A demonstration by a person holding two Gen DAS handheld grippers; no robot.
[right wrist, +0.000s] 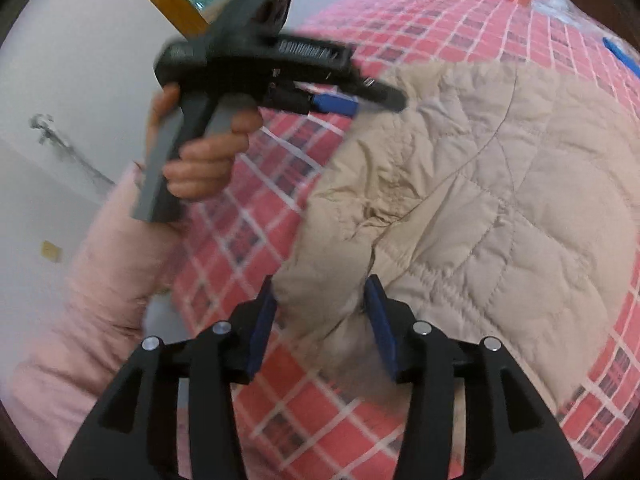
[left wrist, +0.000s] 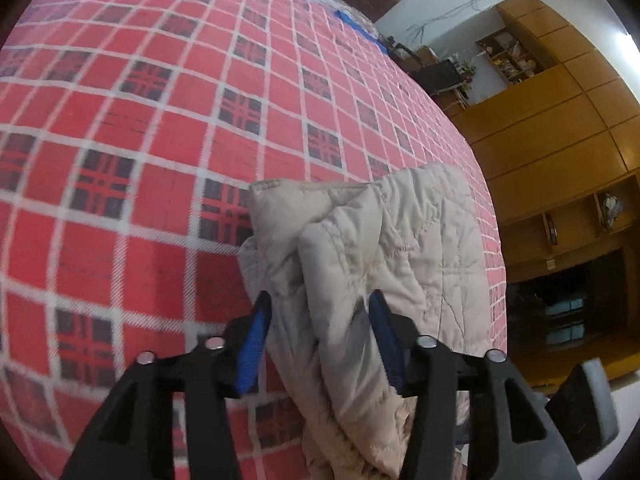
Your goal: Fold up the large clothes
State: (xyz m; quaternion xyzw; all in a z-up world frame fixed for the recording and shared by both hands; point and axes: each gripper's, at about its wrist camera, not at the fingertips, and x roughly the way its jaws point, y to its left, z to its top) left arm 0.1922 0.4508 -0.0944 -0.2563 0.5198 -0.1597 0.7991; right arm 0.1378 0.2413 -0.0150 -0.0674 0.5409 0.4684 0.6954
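In the left wrist view, nearest the lens, the left hand-held gripper (left wrist: 318,304) had its two blue-padded fingers (left wrist: 252,344) set on either side of a bunched fold of the beige quilted padded jacket (left wrist: 372,248), pinching it and holding that part up off the red, white and dark checked bedspread (left wrist: 140,168). Beyond the pinched fold, the raised portion of the jacket stood doubled over, near the bedspread's edge, with most of the bedspread bare past it. Farther off, beyond the bedspread's far edge, stood a wall of orange-brown wooden cupboards (left wrist: 560,128).

In the right wrist view, the right hand-held gripper (right wrist: 320,300) likewise had its fingers closed around a gathered edge of the jacket (right wrist: 480,200), whose body lay spread and rumpled on the bedspread (right wrist: 320,392) beyond it. Past the jacket's far left corner, a person's hand (right wrist: 204,152) in a pink padded sleeve (right wrist: 100,280) gripped the other gripper (right wrist: 356,98); its blue pads reached the jacket's edge, though blur hid the contact from this side.

The fold looked to be under way rather than finished: both ends were gripped, one part was lifted and doubled, and the main body had yet to be laid flat, squared and folded down.
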